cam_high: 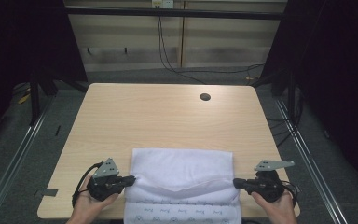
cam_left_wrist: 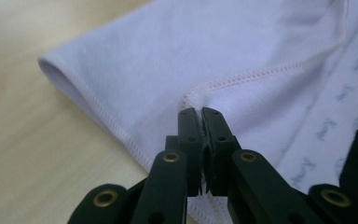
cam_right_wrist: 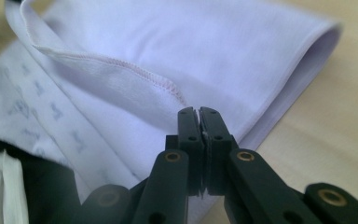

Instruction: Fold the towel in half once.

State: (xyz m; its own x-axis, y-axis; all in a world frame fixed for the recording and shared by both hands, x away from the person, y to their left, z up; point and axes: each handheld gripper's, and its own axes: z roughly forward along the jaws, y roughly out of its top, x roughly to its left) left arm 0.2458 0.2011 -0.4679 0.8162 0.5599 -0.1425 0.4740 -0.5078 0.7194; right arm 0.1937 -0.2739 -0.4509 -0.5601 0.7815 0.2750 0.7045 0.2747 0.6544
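— White cloth [cam_high: 182,170], soft cotton with a stitched hem and a small printed pattern on its underside: where did it lie?

— It lay folded at the near edge of the pale wooden table [cam_high: 168,112], its printed layer hanging over the front. I had the folded-over flap pinched at both ends.

— How did your left gripper [cam_high: 131,179] stand?

— Its black jaws were clamped on the cloth's hem at the left corner; in the left gripper view I saw the left gripper [cam_left_wrist: 200,112] with the pink-stitched seam [cam_left_wrist: 242,79] bunched between the tips.

— And the right gripper [cam_high: 235,182]?

— Pressed together on the opposite corner. In the right gripper view the right gripper [cam_right_wrist: 199,111] bit the hem just where the stitching ended, with the cloth's rounded fold [cam_right_wrist: 307,56] beyond it on the table.
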